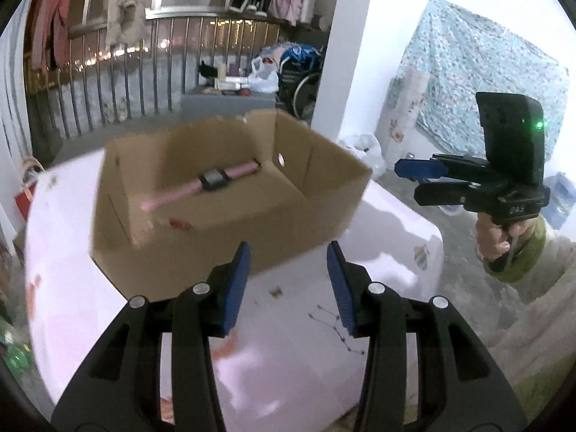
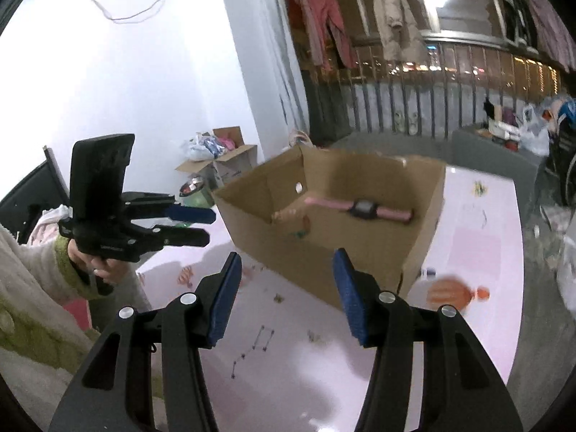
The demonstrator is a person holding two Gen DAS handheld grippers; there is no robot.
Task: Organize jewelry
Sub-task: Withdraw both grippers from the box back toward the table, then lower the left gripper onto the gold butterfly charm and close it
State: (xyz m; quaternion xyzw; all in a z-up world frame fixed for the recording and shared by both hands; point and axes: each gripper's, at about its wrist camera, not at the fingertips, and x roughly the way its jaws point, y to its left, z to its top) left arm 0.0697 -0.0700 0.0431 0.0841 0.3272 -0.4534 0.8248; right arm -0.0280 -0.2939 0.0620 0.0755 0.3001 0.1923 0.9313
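Lying in cardboard box, pink watch, beyond left tool

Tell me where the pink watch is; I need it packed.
In both wrist views the pink watch lies flat inside the open cardboard box, on its floor near the back wall.

You are looking at a plain brown cardboard box holding a pink-strapped watch with a dark grey face, sitting on a glossy pale pink table; your grippers' pads are showing blue on black
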